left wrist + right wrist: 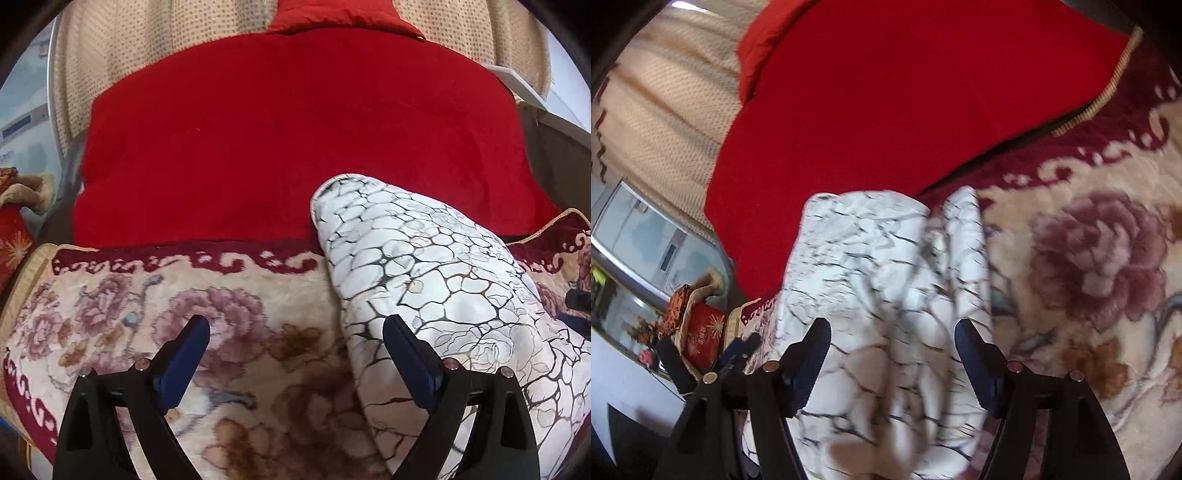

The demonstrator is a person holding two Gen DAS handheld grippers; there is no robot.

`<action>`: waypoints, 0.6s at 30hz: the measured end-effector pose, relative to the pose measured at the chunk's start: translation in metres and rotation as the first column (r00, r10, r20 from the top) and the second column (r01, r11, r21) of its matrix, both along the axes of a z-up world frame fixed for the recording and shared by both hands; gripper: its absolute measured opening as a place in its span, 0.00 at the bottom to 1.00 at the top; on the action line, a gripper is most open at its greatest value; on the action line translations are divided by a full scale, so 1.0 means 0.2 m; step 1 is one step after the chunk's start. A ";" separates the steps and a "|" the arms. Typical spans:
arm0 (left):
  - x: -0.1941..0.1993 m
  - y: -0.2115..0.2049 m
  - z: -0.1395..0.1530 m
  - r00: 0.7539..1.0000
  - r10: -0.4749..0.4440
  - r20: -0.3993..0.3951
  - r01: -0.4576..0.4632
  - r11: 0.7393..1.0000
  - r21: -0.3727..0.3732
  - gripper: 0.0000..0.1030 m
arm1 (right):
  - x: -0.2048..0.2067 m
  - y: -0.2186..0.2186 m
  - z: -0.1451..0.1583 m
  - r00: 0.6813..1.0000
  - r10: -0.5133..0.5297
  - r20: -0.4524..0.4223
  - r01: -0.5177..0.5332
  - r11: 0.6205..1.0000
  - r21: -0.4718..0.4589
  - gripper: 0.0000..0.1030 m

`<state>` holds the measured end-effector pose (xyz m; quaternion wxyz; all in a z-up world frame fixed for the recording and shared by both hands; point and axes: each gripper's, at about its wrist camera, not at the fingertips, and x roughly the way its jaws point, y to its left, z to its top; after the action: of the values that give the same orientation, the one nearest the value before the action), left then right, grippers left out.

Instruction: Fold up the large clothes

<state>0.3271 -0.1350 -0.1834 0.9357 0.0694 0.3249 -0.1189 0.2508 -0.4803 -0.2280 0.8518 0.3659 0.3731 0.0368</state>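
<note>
Lying between right fingers (pixel 975 354), seemingly: garment (pixel 886 295).

We look down along each gripper, close over the bed; both views share the white patterned garment (pixel 424 280) (pixel 886 280) ahead of the jaws.

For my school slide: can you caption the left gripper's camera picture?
Open left gripper above a flowery blanket, beside a white crackle-patterned garment.
</note>
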 end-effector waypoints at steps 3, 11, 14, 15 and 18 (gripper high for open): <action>-0.02 0.03 0.02 1.000 0.008 0.021 -0.008 1.000 0.011 0.92 | -0.01 -0.05 -0.06 0.999 -0.007 -0.031 0.009 0.998 0.058 0.71; -0.04 0.05 0.04 0.998 0.007 0.056 -0.009 0.999 0.035 0.92 | -0.01 -0.07 -0.08 1.000 0.008 0.008 -0.009 0.993 0.118 0.78; -0.04 0.06 0.04 0.998 0.007 0.058 -0.009 0.999 0.036 0.92 | 0.00 -0.05 -0.07 0.999 0.020 0.029 -0.023 0.993 0.112 0.79; -0.04 0.06 0.04 0.998 0.007 0.058 -0.009 0.999 0.035 0.92 | 0.00 -0.04 -0.07 0.999 0.023 0.028 -0.026 0.994 0.108 0.79; -0.04 0.06 0.04 0.999 0.001 0.051 -0.003 0.999 0.034 0.92 | 0.02 -0.03 -0.07 1.000 0.025 0.015 -0.027 0.994 0.106 0.79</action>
<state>0.3188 -0.1239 -0.1762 0.9424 0.0880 0.3031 -0.1105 0.2542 -0.4860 -0.2428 0.8331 0.4055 0.3696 0.0700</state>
